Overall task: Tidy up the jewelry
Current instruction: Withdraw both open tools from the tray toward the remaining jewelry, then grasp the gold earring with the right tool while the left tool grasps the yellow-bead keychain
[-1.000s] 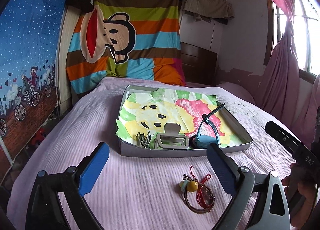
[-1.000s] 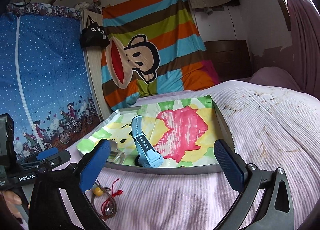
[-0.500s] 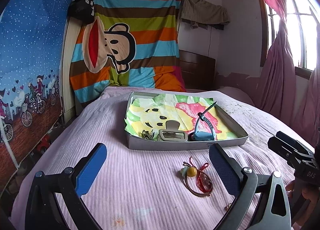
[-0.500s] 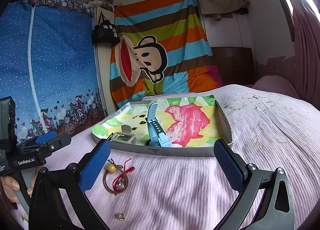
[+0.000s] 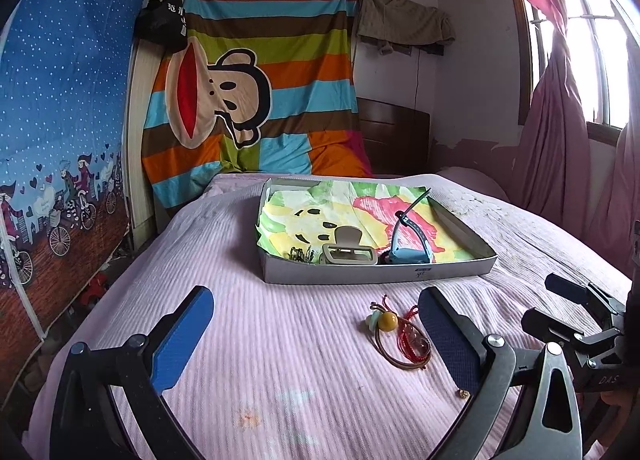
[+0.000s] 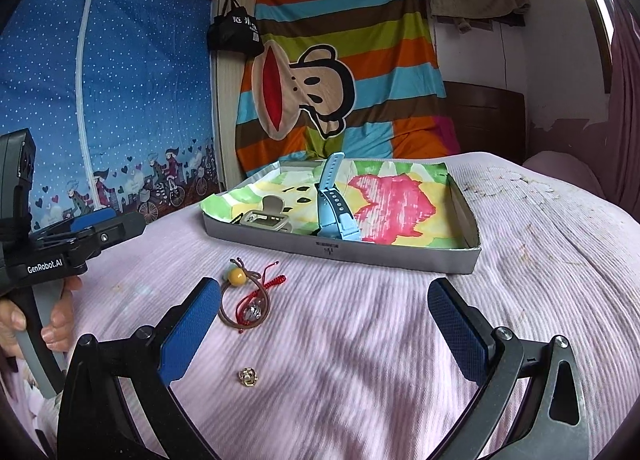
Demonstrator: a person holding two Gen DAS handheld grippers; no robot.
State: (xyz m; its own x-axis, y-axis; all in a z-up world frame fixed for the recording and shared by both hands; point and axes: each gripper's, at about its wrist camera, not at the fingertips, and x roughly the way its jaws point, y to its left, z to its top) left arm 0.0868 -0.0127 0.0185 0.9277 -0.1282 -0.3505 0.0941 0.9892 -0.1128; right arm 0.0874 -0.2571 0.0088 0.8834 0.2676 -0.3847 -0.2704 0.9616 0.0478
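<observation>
Lying near left finger of right hand-held gripper (image 6: 316, 324): hair tie (image 6: 243, 306)

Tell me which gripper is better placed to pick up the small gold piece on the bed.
Right. The gold piece lies between the open right gripper fingers; it sits beside the left gripper.

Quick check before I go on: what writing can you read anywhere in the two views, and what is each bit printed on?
"GenRobot.AI": on the left tool, white letters on its black body, right wrist view.
"DAS": on the right tool, low on its black body, left wrist view; more letters may be cut off.
White characters on the black bag: too blurred to read.
Small label on the tray front wall: too small to read.
</observation>
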